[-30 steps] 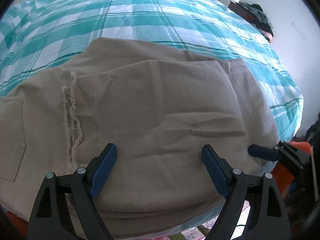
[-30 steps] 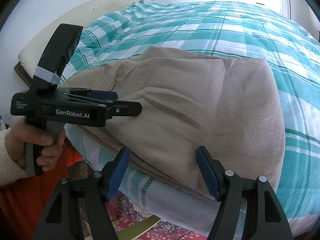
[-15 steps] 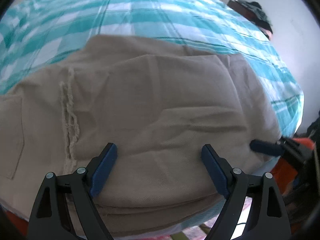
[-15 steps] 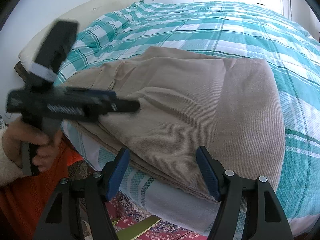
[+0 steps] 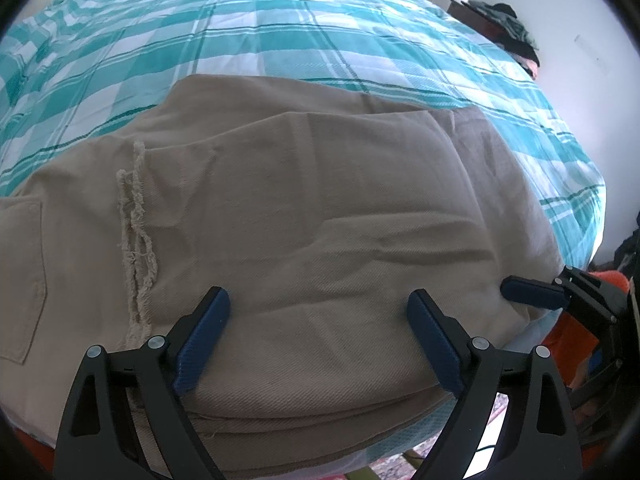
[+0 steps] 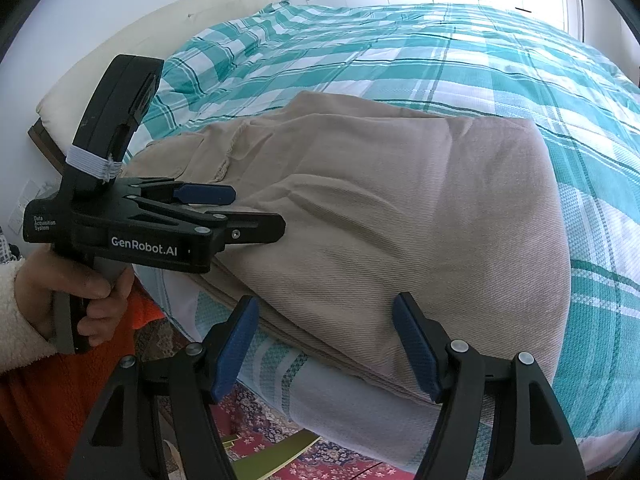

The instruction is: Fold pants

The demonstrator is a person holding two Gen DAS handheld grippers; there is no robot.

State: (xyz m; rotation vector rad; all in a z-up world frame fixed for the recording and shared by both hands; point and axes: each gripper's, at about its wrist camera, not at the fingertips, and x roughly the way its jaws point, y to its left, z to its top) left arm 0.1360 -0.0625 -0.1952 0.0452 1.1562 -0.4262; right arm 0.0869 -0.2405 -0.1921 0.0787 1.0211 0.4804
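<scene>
Beige pants [image 5: 300, 208] lie folded in layers at the near edge of the bed, with a frayed hem [image 5: 134, 220] at the left and a back pocket [image 5: 20, 276] at the far left. They also show in the right wrist view [image 6: 400, 220]. My left gripper [image 5: 318, 334] is open and empty, its jaws wide just above the near edge of the folded stack. My right gripper [image 6: 326, 344] is open and empty at the stack's near right edge. The left gripper also shows from the side in the right wrist view [image 6: 224, 210], and the right one at the edge of the left wrist view [image 5: 532, 292].
The bed carries a teal and white checked cover [image 5: 280, 28], also in the right wrist view [image 6: 440, 56]. A cream headboard [image 6: 160, 32] is at the far left. A dark cabinet with clothes [image 5: 500, 20] stands by the wall. A patterned rug [image 6: 320, 460] lies below.
The left gripper shifted slightly and came back to almost the same spot over the stack's edge. The right gripper and the pants have not moved.
</scene>
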